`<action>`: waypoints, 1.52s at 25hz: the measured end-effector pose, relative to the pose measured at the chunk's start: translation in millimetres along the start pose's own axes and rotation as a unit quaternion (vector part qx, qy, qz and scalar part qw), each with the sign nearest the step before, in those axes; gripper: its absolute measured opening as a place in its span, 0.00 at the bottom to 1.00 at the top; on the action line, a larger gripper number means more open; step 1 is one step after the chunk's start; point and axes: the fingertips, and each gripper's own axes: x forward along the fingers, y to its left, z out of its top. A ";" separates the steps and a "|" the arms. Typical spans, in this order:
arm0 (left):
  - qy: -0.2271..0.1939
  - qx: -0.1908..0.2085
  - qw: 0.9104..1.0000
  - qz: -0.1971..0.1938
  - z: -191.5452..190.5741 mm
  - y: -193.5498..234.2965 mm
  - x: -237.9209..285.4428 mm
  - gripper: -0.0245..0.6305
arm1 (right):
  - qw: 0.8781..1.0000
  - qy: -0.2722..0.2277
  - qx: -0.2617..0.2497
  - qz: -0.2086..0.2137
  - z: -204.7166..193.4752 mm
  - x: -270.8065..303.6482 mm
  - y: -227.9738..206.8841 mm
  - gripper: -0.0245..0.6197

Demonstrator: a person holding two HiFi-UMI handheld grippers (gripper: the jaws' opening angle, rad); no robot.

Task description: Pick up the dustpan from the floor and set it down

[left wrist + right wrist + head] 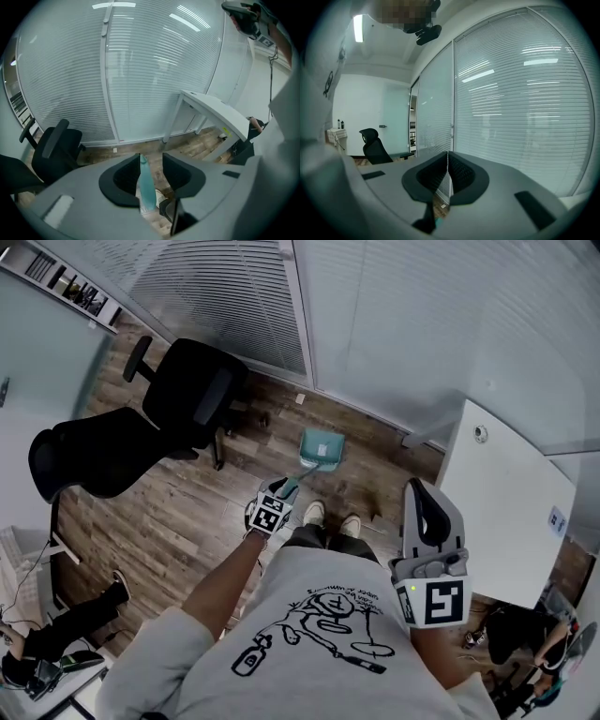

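Note:
In the head view a teal dustpan (319,448) rests on the wooden floor in front of my shoes, its handle slanting back toward my left gripper (284,489). In the left gripper view the teal handle (146,187) stands between the jaws of the left gripper (151,158). It lies against the left pad, with a clear gap to the right pad, so the jaws are open. My right gripper (427,521) is held up at the right, away from the dustpan. In its own view the right gripper (447,159) has its tips touching and nothing between them.
Two black office chairs (183,404) stand at the left. A white desk (511,493) is at the right, close to the right gripper. A glass wall with blinds (394,324) runs behind the dustpan. Another person's legs (66,620) show at the lower left.

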 end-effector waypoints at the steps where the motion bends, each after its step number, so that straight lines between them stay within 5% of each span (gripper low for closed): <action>1: 0.009 0.001 1.000 -0.001 -3.5 0.2 3.6 0.24 | 1.000 0.001 0.000 -0.001 -0.3 0.2 -0.4 0.05; 21: 0.116 -0.012 0.993 0.007 -67.0 14.7 61.3 0.33 | 0.999 0.024 -0.005 -0.022 -12.2 -5.8 -16.4 0.05; 38: 0.097 -0.064 0.993 0.018 -52.4 17.2 66.5 0.23 | 0.999 0.038 0.000 -0.024 -20.6 -14.5 -20.7 0.05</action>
